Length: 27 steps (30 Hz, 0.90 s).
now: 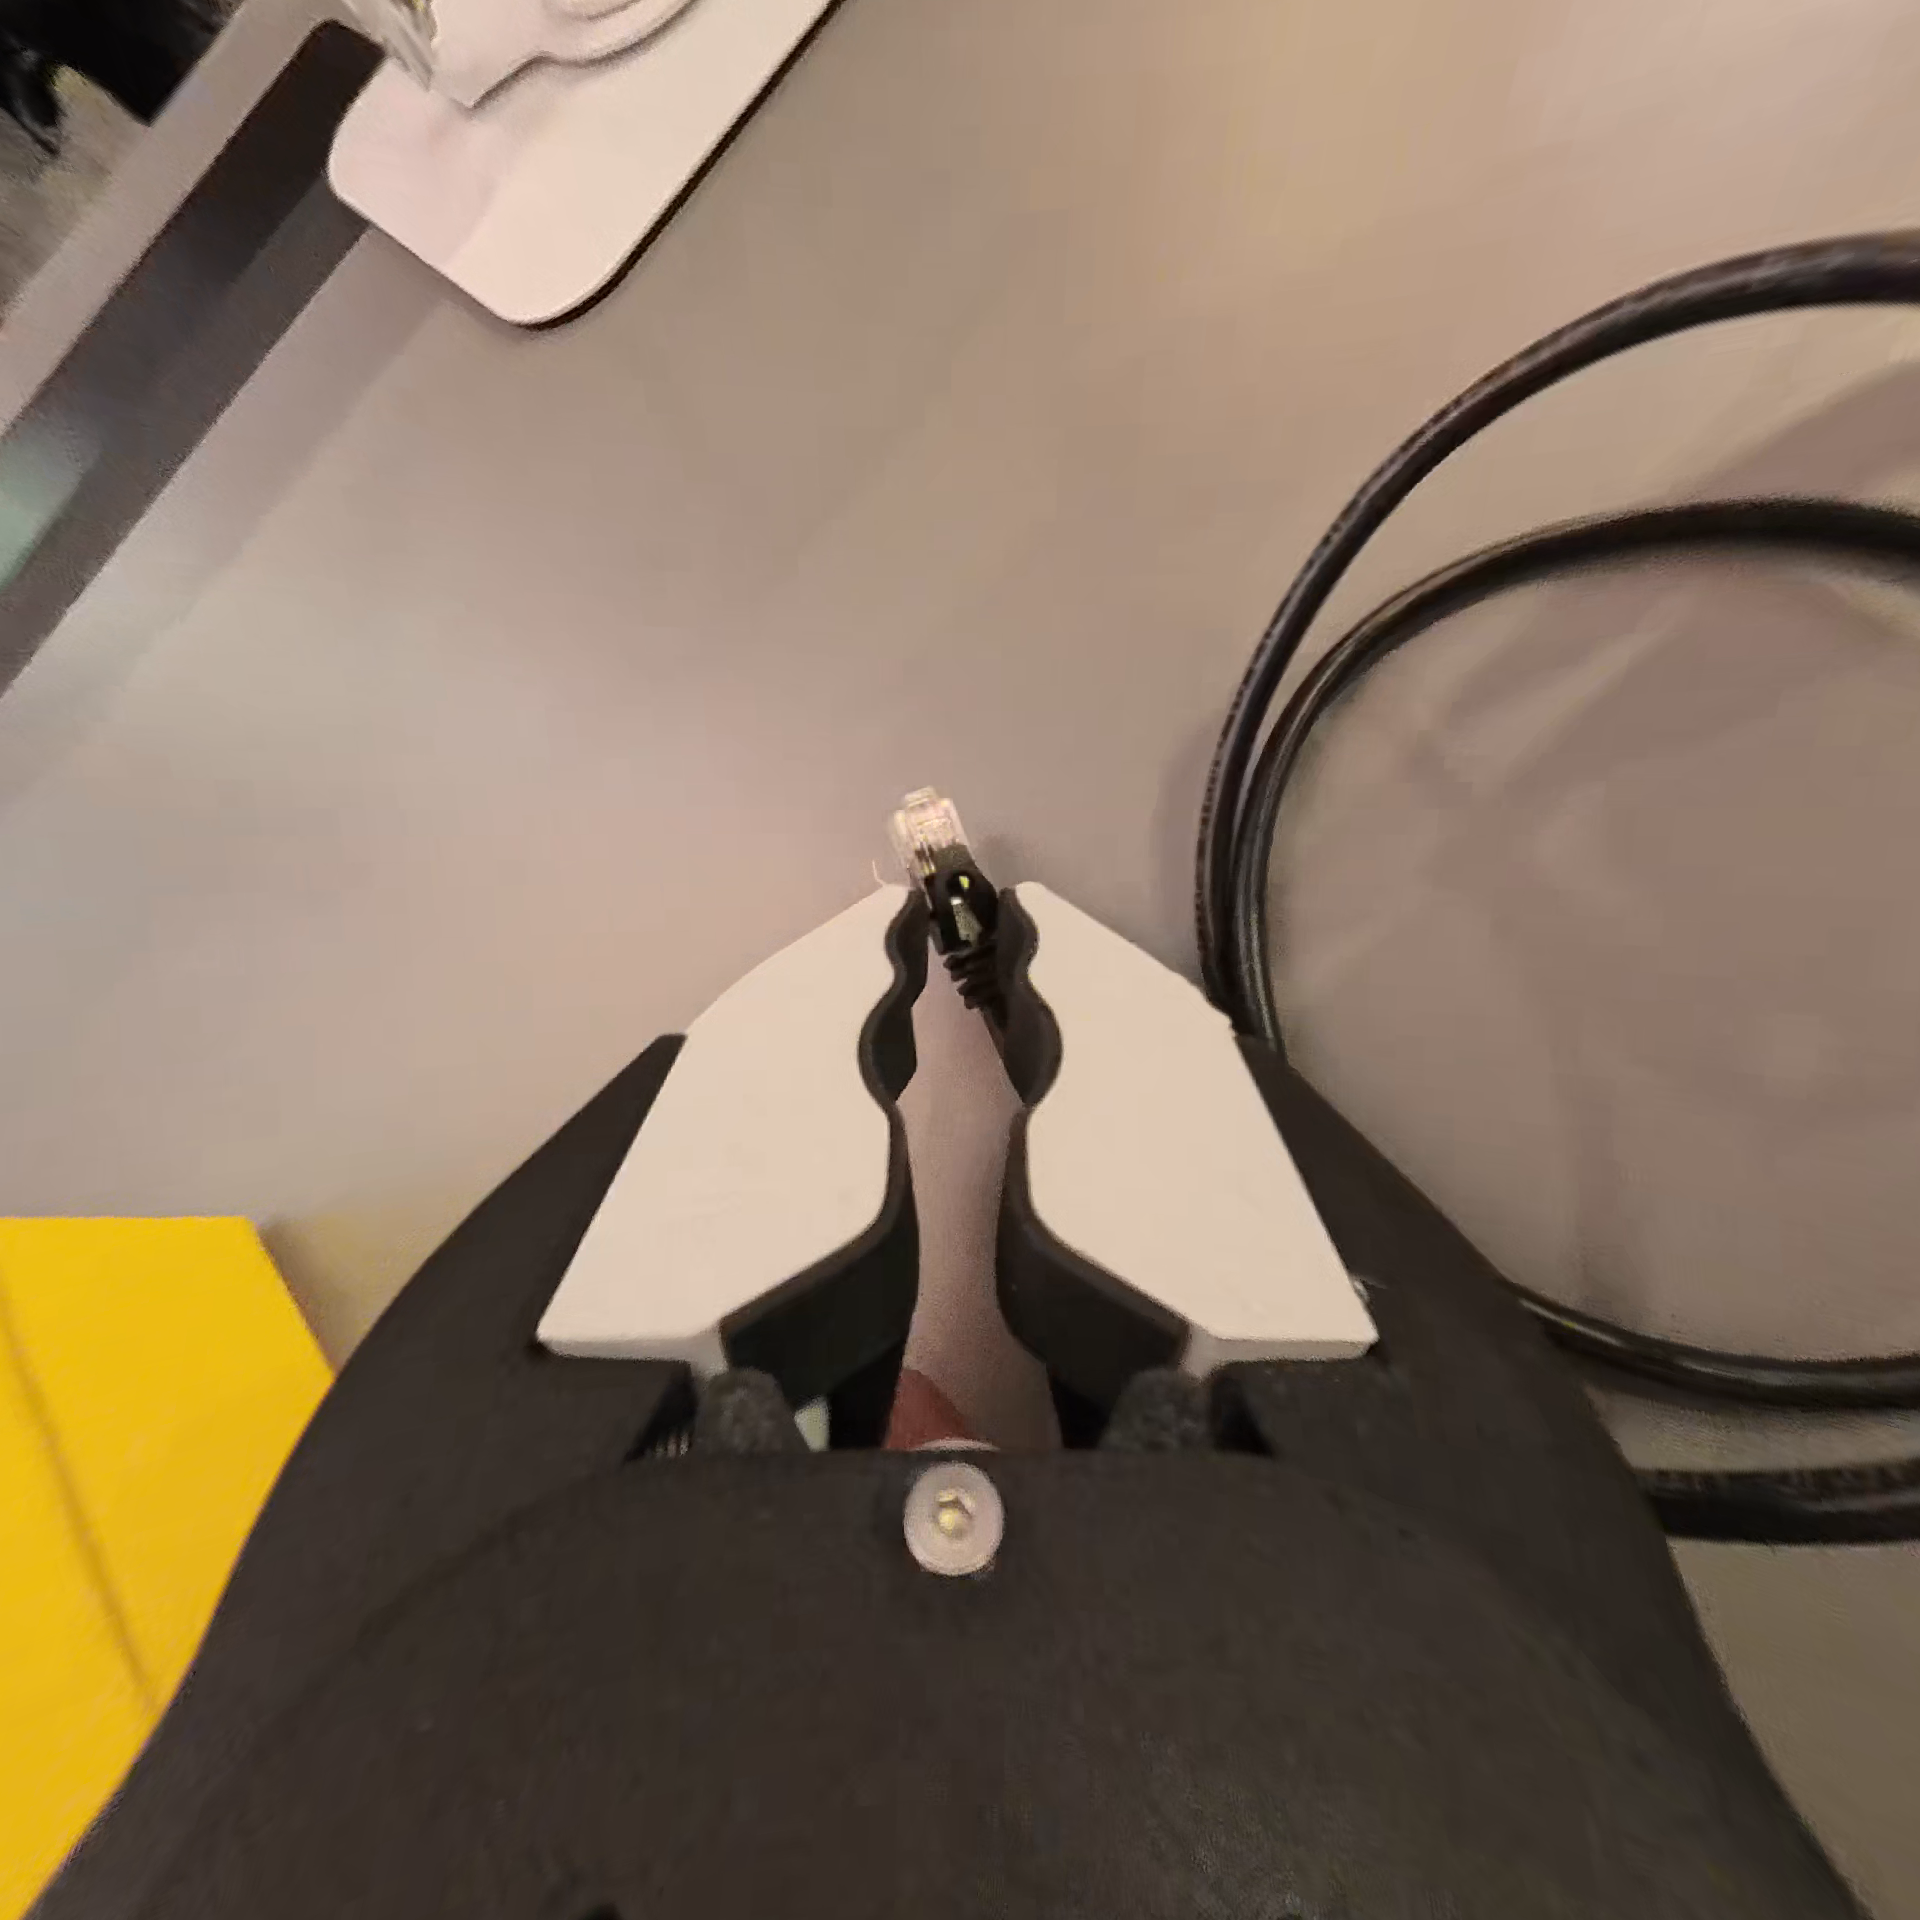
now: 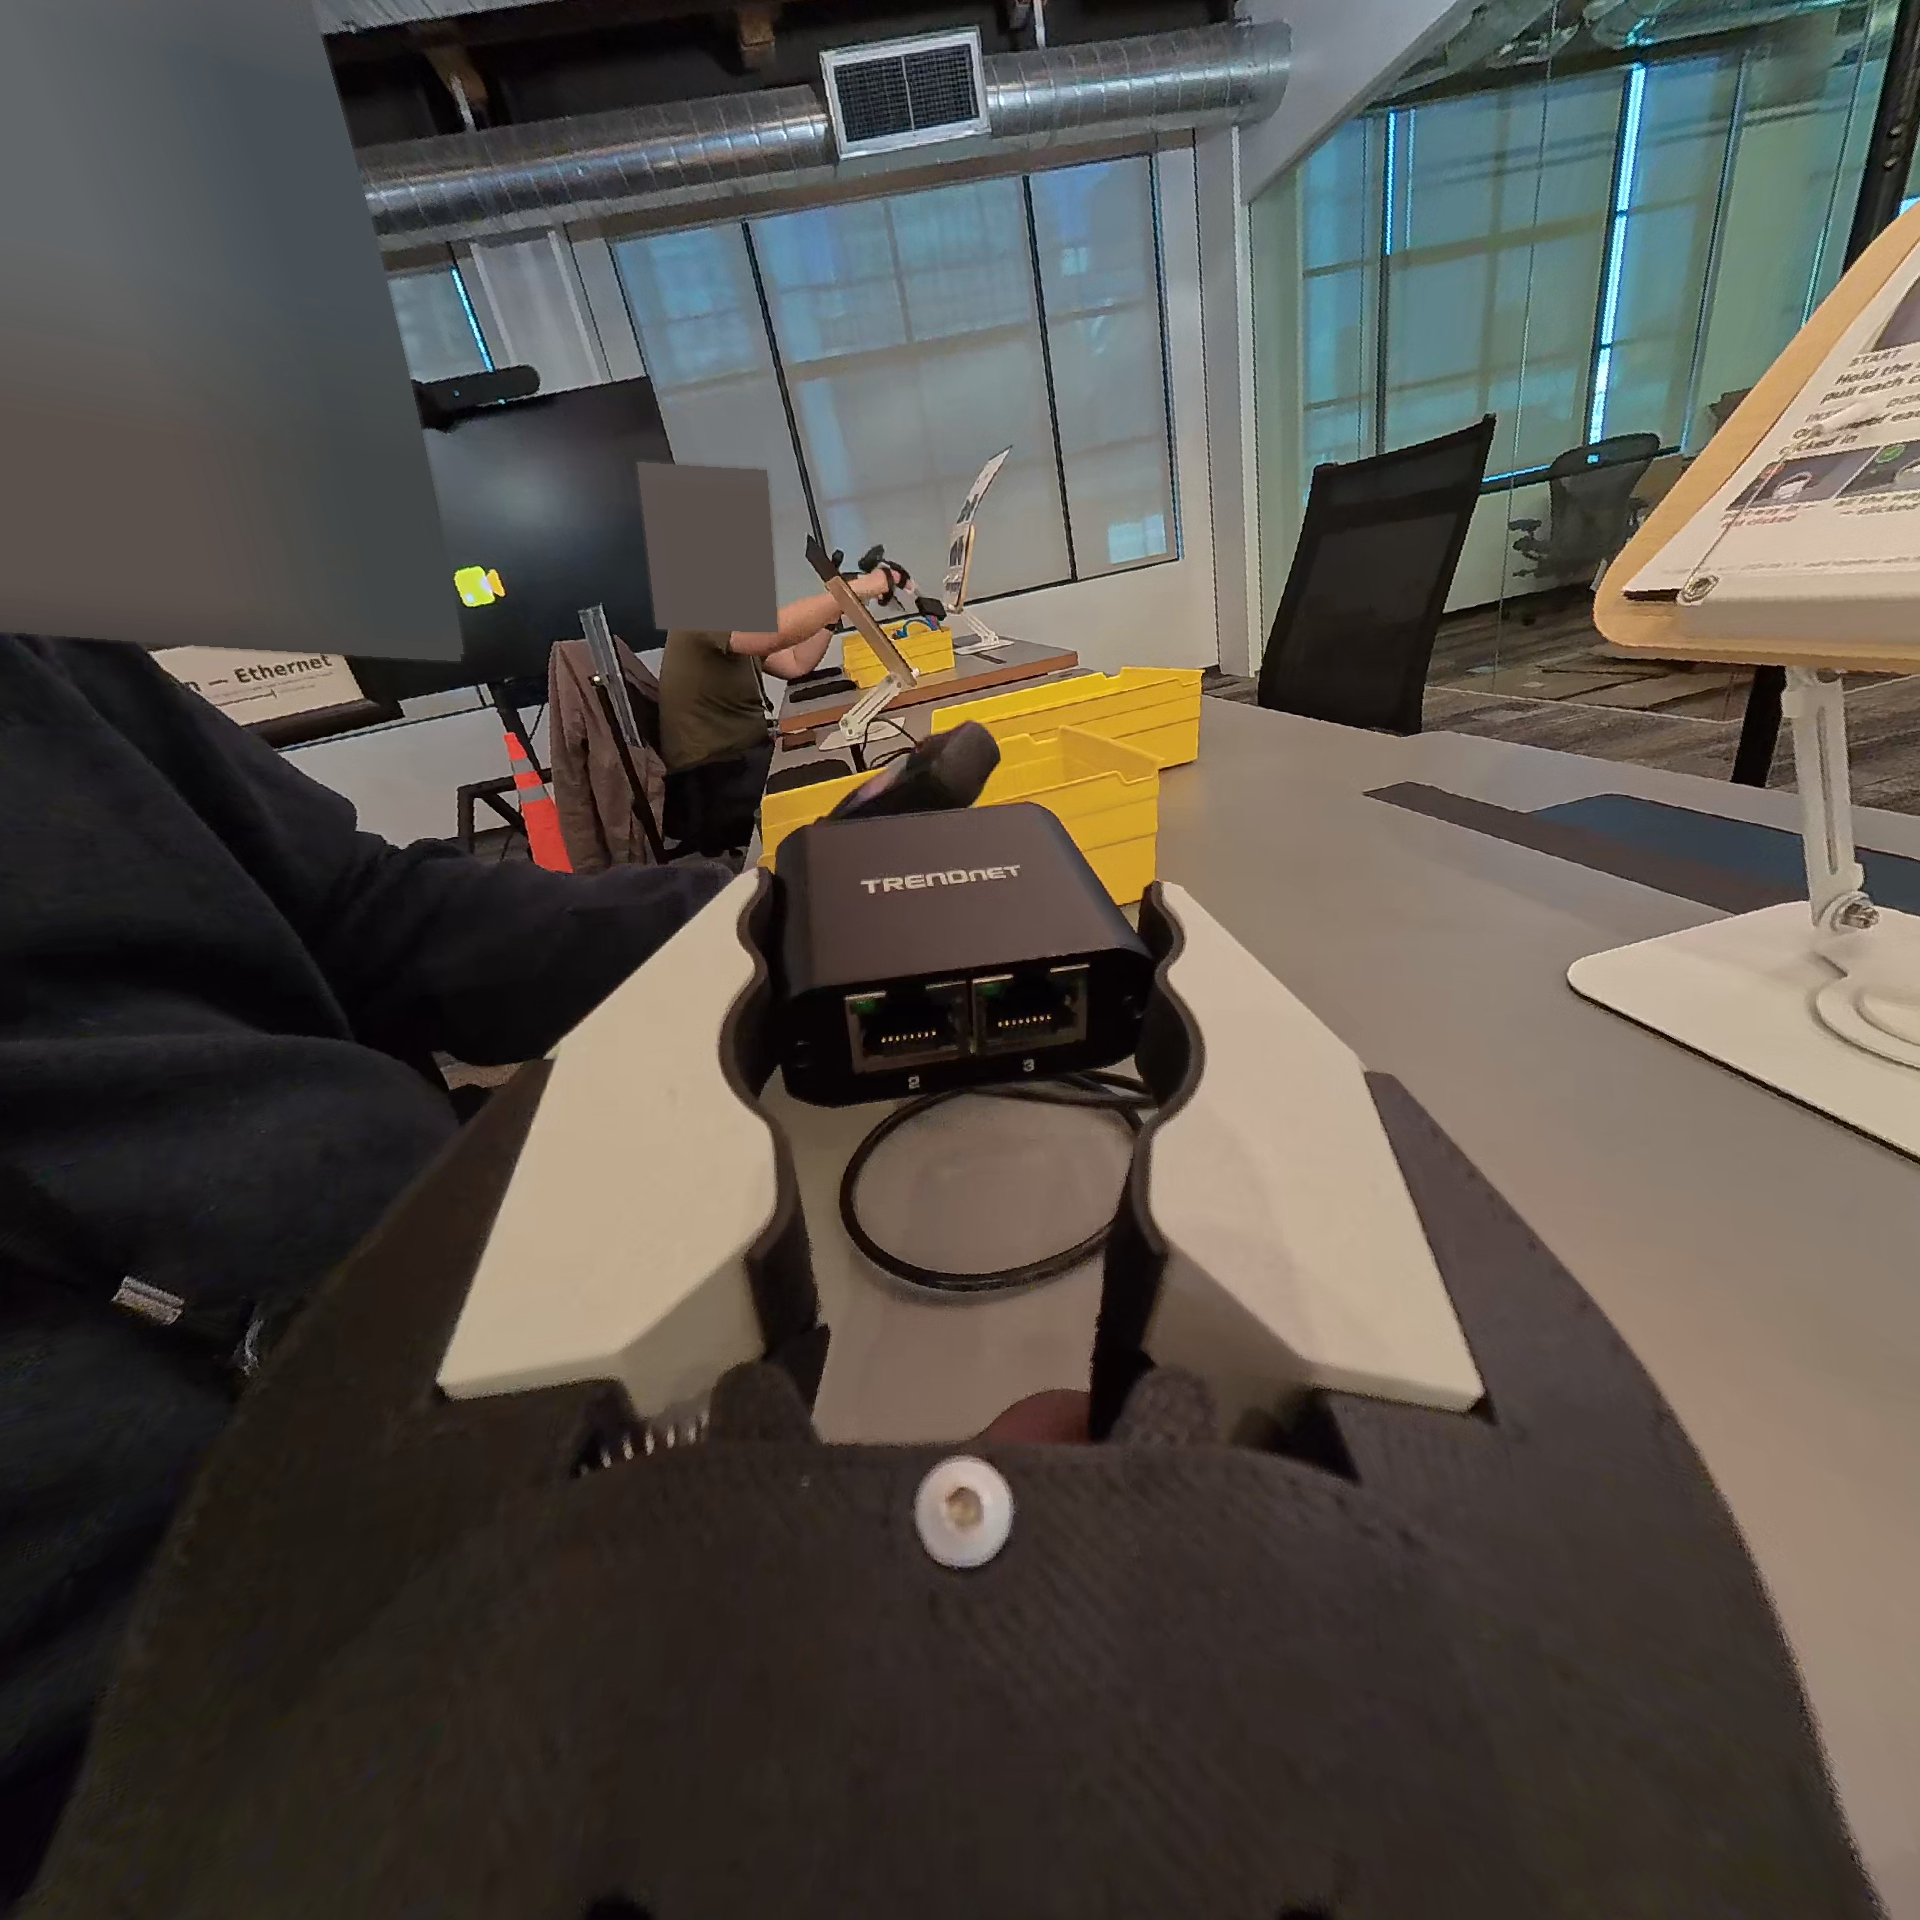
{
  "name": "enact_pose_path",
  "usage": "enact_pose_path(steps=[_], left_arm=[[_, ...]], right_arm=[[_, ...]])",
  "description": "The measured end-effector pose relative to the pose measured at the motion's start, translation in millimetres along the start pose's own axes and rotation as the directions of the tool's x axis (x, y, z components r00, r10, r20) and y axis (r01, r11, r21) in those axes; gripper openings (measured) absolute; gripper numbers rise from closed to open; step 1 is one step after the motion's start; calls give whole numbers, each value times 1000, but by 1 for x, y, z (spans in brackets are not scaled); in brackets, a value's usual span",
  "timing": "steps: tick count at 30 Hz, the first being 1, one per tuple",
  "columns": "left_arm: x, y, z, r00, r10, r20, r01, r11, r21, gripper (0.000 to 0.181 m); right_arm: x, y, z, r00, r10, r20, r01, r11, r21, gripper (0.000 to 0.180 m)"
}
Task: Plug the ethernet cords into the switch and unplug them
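Observation:
My left gripper (image 1: 961,909) is shut on the black boot of an ethernet cord; its clear plug (image 1: 928,844) sticks out past the fingertips above the grey table. The cord's black loops (image 1: 1299,665) lie on the table to the right. My right gripper (image 2: 961,956) is shut on a small black switch (image 2: 940,914) and holds it by its sides, lifted above the table. Two empty ports (image 2: 968,1020) on its front face me. Below the switch a loop of black cord (image 2: 971,1262) lies on the table.
A white stand base (image 1: 530,177) sits at the table's far left edge; in the right wrist view it (image 2: 1756,997) carries a tilted instruction board. Yellow bins (image 2: 1049,769) stand behind the switch, and one yellow bin (image 1: 125,1455) is at lower left. A person's dark sleeve (image 2: 312,935) is at left.

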<state>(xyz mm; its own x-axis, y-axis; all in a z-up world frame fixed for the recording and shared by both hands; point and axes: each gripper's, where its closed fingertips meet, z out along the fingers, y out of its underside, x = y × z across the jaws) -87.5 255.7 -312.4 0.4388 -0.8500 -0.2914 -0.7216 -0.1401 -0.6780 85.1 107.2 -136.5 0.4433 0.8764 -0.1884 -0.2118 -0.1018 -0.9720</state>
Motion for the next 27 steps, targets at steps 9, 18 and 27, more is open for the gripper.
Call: enact_pose_path(steps=[9, 18, 27], left_arm=[[6, -83, -53, 962, 80, -261, -25, 978, 205, 12], [51, -164, -102, 801, 366, -474, -216, 915, 341, 11], [99, -187, -111, 542, 554, -633, -382, 832, 402, 12]], right_arm=[[6, -5, 8, 1000, -30, 8, 30, 999, -20, 68], [15, -18, 21, 997, -78, 26, 78, 997, -9, 68], [26, -17, 29, 991, -130, 14, 131, 990, -51, 68]])
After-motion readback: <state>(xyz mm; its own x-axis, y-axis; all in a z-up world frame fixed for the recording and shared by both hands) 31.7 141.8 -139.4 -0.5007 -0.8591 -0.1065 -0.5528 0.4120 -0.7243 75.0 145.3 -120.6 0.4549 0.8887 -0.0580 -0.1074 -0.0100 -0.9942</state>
